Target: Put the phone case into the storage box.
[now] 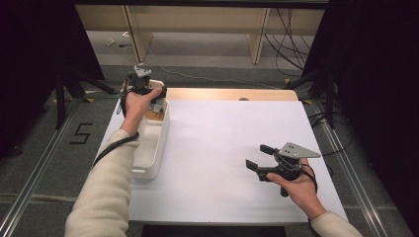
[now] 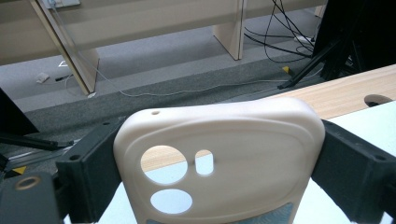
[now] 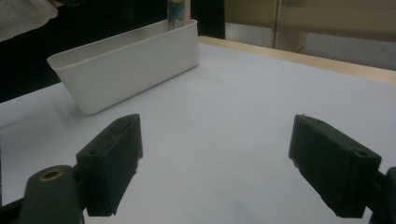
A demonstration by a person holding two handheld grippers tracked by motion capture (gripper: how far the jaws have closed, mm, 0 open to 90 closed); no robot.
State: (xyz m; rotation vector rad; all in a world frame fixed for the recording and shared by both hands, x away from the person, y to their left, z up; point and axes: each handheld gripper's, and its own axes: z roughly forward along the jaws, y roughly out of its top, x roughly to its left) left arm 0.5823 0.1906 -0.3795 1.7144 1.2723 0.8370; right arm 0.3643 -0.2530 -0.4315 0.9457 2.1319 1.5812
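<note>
A cream phone case (image 2: 219,158) with camera cut-outs stands upright between the jaws of my left gripper (image 2: 219,140), which is shut on its two sides. From above, that left gripper (image 1: 144,85) hangs over the far end of a long white bin (image 1: 159,143) at the table's left, with the case (image 1: 156,83) showing pale beside the hand. My right gripper (image 1: 255,156) hovers low over the white table sheet (image 1: 222,133) at the right. It points left toward the bin (image 3: 126,65), jaws wide open with nothing between them (image 3: 217,128).
Something small and brownish (image 1: 154,115) lies in the bin's far end. A bare wooden strip with a hole (image 1: 243,98) runs along the table's far edge. Beyond it are grey floor, loose cables (image 1: 291,44), wooden furniture legs and dark stand legs on both sides.
</note>
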